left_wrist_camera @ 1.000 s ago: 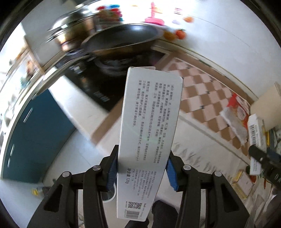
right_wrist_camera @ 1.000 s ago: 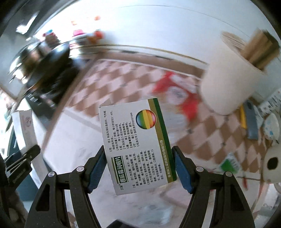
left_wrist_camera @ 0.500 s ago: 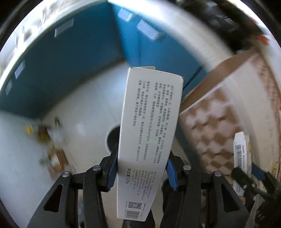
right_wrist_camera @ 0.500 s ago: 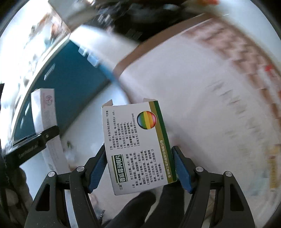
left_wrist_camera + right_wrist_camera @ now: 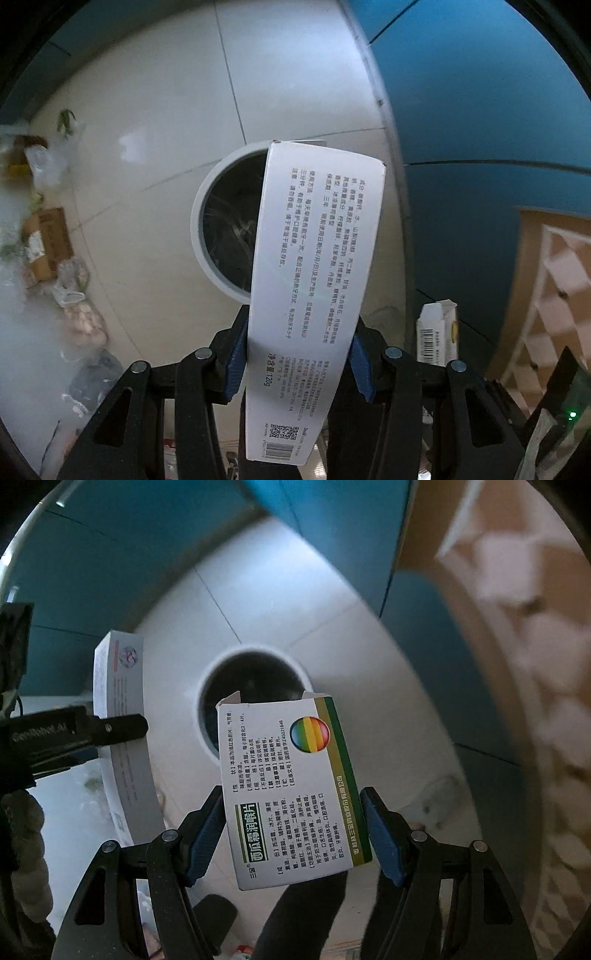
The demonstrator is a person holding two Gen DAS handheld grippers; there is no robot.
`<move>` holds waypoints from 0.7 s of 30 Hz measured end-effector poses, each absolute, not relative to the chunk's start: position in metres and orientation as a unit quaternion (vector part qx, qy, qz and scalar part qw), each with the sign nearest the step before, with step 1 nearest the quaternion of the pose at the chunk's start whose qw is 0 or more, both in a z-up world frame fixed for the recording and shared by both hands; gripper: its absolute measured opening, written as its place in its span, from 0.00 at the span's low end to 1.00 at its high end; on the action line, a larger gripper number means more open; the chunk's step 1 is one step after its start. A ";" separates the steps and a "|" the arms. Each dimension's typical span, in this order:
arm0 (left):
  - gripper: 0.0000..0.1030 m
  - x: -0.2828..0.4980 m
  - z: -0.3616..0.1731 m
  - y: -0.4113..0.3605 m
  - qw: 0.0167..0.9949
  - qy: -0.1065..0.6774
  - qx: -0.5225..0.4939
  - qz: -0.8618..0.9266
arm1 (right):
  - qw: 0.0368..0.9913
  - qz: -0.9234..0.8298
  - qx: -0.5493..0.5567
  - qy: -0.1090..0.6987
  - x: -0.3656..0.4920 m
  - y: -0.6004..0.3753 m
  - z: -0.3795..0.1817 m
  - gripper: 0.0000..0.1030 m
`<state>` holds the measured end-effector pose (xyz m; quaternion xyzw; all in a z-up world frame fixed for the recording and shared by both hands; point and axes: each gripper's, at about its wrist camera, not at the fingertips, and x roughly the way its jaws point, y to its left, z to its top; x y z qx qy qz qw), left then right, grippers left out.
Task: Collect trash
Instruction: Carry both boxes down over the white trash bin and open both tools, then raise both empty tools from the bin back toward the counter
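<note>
Home kitchen: teal cabinets [image 5: 480, 92], tiled floor [image 5: 147, 129], waste bin [image 5: 221, 229].

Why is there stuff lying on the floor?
Along the floor's edge, away from the round white bin, lie a brown cardboard box and crumpled plastic bags: loose clutter outside the bin.

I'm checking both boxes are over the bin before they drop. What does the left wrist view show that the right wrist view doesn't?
Only the left wrist view: bags and a cardboard box littering the floor on the left.

Only the right wrist view: the rainbow-logo face of the green-edged box in the right gripper, and a shoe tip below.

Both: the white-rimmed trash bin on the tiled floor, blue cabinets, and the long white box clamped in the left gripper.
</note>
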<state>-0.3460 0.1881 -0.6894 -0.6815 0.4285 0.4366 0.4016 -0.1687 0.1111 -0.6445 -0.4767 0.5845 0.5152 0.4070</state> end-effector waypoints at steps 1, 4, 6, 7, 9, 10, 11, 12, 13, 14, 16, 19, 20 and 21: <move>0.43 -0.348 -0.703 0.188 0.398 0.429 -0.683 0.436 | 0.401 0.510 -0.483 0.588 -0.176 0.112 -0.668 0.71; 0.43 -0.361 -0.732 0.186 0.392 0.433 -0.687 0.432 | 0.393 0.504 -0.497 0.587 -0.191 0.117 -0.717 0.71; 0.43 -0.368 -0.750 0.182 0.387 0.432 -0.695 0.426 | 0.388 0.499 -0.506 0.587 -0.199 0.123 -0.746 0.71; 0.43 -0.371 -0.755 0.180 0.384 0.432 -0.699 0.422 | 0.386 0.496 -0.509 0.589 -0.197 0.130 -0.758 0.71; 0.44 -0.378 -0.760 0.178 0.380 0.434 -0.705 0.413 | 0.380 0.491 -0.512 0.594 -0.200 0.135 -0.775 0.71; 0.44 -0.377 -0.762 0.177 0.378 0.435 -0.707 0.411 | 0.378 0.489 -0.514 0.595 -0.197 0.138 -0.783 0.71; 0.44 -0.377 -0.762 0.176 0.376 0.434 -0.708 0.410 | 0.376 0.487 -0.516 0.597 -0.197 0.139 -0.791 0.71; 0.44 -0.378 -0.762 0.175 0.377 0.434 -0.709 0.409 | 0.374 0.486 -0.516 0.598 -0.195 0.142 -0.796 0.71; 0.44 -0.381 -0.761 0.174 0.375 0.435 -0.709 0.409 | 0.369 0.486 -0.517 0.600 -0.196 0.143 -0.801 0.71; 0.47 -0.383 -0.759 0.174 0.372 0.437 -0.708 0.411 | 0.366 0.487 -0.518 0.601 -0.196 0.144 -0.804 0.71; 0.64 -0.385 -0.754 0.177 0.368 0.436 -0.708 0.416 | 0.352 0.489 -0.519 0.607 -0.197 0.146 -0.812 0.72; 0.83 -0.397 -0.747 0.171 0.370 0.430 -0.702 0.431 | 0.337 0.489 -0.519 0.615 -0.200 0.150 -0.823 0.72; 0.83 -0.401 -0.743 0.169 0.369 0.431 -0.697 0.438 | 0.332 0.488 -0.520 0.618 -0.200 0.150 -0.825 0.73; 0.83 -0.405 -0.741 0.167 0.368 0.434 -0.692 0.444 | 0.326 0.488 -0.520 0.620 -0.202 0.151 -0.828 0.78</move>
